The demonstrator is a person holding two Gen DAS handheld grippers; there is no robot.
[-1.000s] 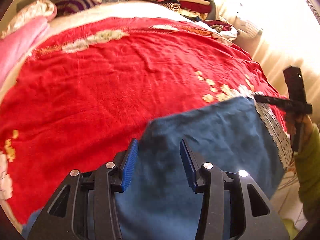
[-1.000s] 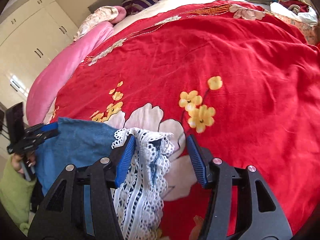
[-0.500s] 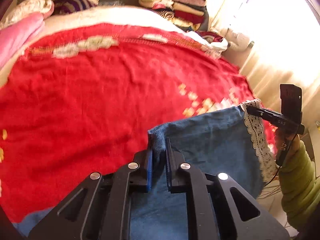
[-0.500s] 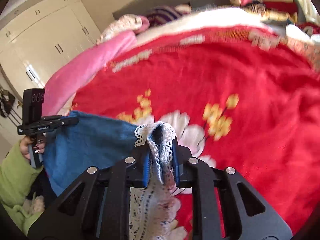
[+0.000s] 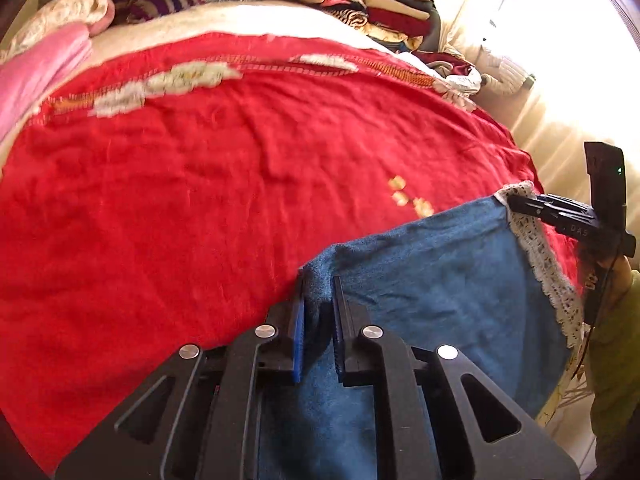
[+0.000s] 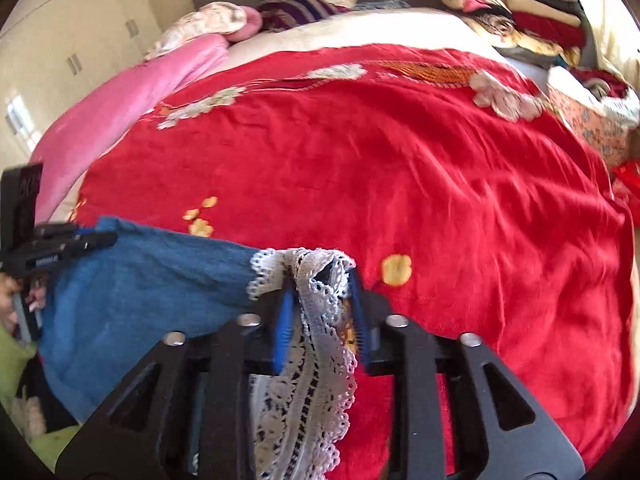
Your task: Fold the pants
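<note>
Blue pants (image 5: 432, 272) with a white lace hem (image 6: 316, 360) hang stretched between both grippers above the near edge of a red bedcover (image 5: 200, 180). My left gripper (image 5: 319, 280) is shut on a bunched corner of the blue cloth. My right gripper (image 6: 322, 292) has the lace hem bunched between its blue pads; its jaws are opening, and the lace still fills the gap. In the left wrist view the right gripper (image 5: 516, 202) pinches the lace corner (image 5: 556, 284). The left gripper (image 6: 100, 240) shows at the blue pants' (image 6: 140, 280) far corner in the right wrist view.
The red cover (image 6: 440, 180) spreads wide beyond the pants. A pink blanket (image 6: 120, 112) lies along its left side, with pillows at the head. Stacked folded clothes (image 5: 380, 4) stand at the far right corner. A green sleeve (image 5: 612, 360) and a bright curtain (image 5: 560, 100) are at right.
Both grippers closed on the pants, the left on the blue corner, the right on the lace hem, and lifted that edge off the bed. The right jaws have since widened a little.
</note>
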